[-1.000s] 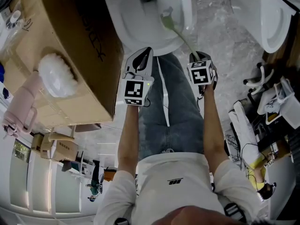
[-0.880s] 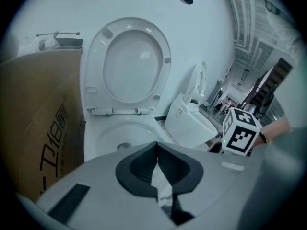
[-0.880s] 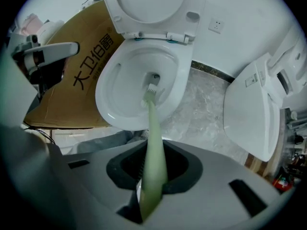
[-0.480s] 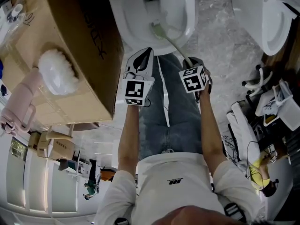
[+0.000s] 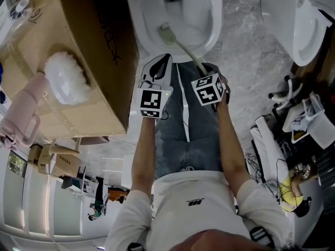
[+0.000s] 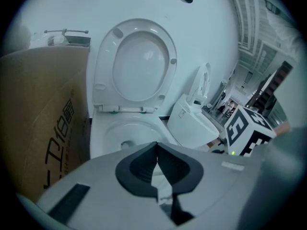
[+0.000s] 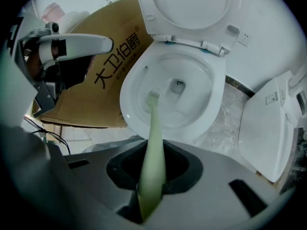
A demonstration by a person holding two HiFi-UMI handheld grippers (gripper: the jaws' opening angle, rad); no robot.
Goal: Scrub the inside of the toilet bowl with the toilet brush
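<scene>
Marble floor [image 5: 246, 46]; cardboard box [image 5: 78, 46] just beside the toilet bowl [image 5: 137, 25]. My right gripper [image 7: 151, 178] jaws pinch the toilet brush [image 7: 152, 123] handle, its head at the bowl's left inner wall. My left gripper [image 6: 157, 169] jaws are pressed together, empty. Advised: firm, overlapping strokes, working under the rim. Only the right gripper view shows the grip itself; the left gripper view alone shows the raised seat [image 6: 139, 61]

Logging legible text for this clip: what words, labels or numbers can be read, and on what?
"大卫伯爵": printed in black on the side of the brown cardboard box beside the white toilet bowl.
Small dark logo on the person's white shirt: too small to read.
</scene>
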